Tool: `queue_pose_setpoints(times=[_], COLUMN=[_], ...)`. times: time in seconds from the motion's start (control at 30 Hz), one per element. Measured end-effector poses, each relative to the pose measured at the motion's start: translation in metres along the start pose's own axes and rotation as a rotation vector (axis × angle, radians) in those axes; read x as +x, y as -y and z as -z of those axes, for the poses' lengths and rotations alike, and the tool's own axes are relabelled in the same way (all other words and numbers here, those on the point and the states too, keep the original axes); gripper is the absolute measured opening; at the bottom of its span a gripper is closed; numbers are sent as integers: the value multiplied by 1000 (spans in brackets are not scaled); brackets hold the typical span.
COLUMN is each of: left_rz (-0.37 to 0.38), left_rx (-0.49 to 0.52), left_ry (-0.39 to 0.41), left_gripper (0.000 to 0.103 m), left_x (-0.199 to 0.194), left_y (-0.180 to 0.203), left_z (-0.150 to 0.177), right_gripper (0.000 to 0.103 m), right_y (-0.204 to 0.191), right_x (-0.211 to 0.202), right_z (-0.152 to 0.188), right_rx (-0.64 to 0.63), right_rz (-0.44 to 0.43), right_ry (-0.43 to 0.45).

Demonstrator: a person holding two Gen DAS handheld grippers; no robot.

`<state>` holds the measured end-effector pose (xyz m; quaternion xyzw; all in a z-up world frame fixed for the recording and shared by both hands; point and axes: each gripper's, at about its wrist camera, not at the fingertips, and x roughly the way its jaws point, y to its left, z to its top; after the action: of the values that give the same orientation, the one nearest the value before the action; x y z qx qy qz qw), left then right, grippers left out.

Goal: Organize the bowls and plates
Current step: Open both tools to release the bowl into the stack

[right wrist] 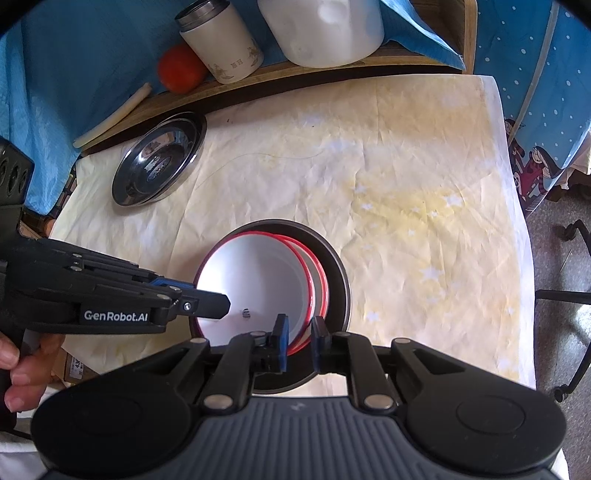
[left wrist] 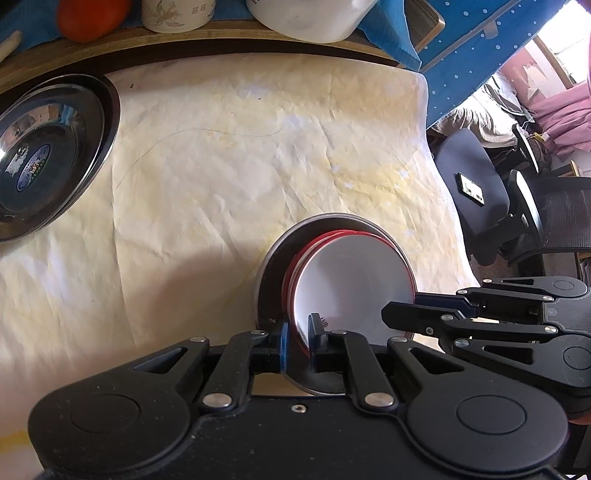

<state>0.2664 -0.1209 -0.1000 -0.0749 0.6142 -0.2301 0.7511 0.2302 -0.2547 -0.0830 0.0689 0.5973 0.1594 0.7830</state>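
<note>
A white bowl with a red rim [left wrist: 354, 280] [right wrist: 258, 284] is nested in a second red-rimmed bowl [right wrist: 319, 277], and both sit in a dark metal pan [left wrist: 269, 280] [right wrist: 338, 280] on the yellowish cloth. My left gripper [left wrist: 298, 332] [right wrist: 207, 295] is narrowed on the top bowl's near rim, one finger inside and one outside. My right gripper [right wrist: 299, 334] [left wrist: 402, 310] is narrowed on the same bowl's rim at the other side. A shiny steel plate [left wrist: 55, 155] [right wrist: 159, 162] lies apart at the far left.
A wooden shelf [right wrist: 258, 79] at the back holds a tomato [right wrist: 181, 68], a white canister [right wrist: 221, 40] and a white pot [right wrist: 325, 29]. Blue fabric [right wrist: 74, 74] hangs behind. An office chair [left wrist: 546, 218] stands off the table's right edge.
</note>
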Motion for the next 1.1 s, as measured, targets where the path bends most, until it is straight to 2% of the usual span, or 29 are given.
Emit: queue_pose_setpoints(times=[0.07, 0.27, 0.37, 0.63, 0.7, 0.8, 0.87, 1.1], left_rz=[2, 6, -2, -13, -11, -9, -34, -77], left_rx=[-4, -17, -20, -35, -41, -47, -48, -72], left_ry=[2, 4, 11, 53, 67, 90, 109, 209], left_gripper=[12, 12, 18, 21, 27, 31, 45, 69], left_x=[0, -1, -1, -12, -16, -21, -25, -44], left_y=[0, -2, -2, -4, -4, -4, -4, -10], left_z=[0, 0, 1, 4, 5, 8, 10, 21], right_gripper=[17, 18, 21, 23, 25, 32, 43, 64], right_y=[1, 5, 5, 3, 2, 2, 2, 3], right_x=[0, -2, -3, -7, -9, -12, -15, -28], right_z=[0, 0, 1, 3, 3, 3, 4, 4], right_rx=[3, 12, 13, -16, -30, -44, -56, -89], right_rz=[9, -8, -4, 15, 16, 6, 9, 1], right_ry=[2, 2, 9, 39, 52, 74, 92, 150])
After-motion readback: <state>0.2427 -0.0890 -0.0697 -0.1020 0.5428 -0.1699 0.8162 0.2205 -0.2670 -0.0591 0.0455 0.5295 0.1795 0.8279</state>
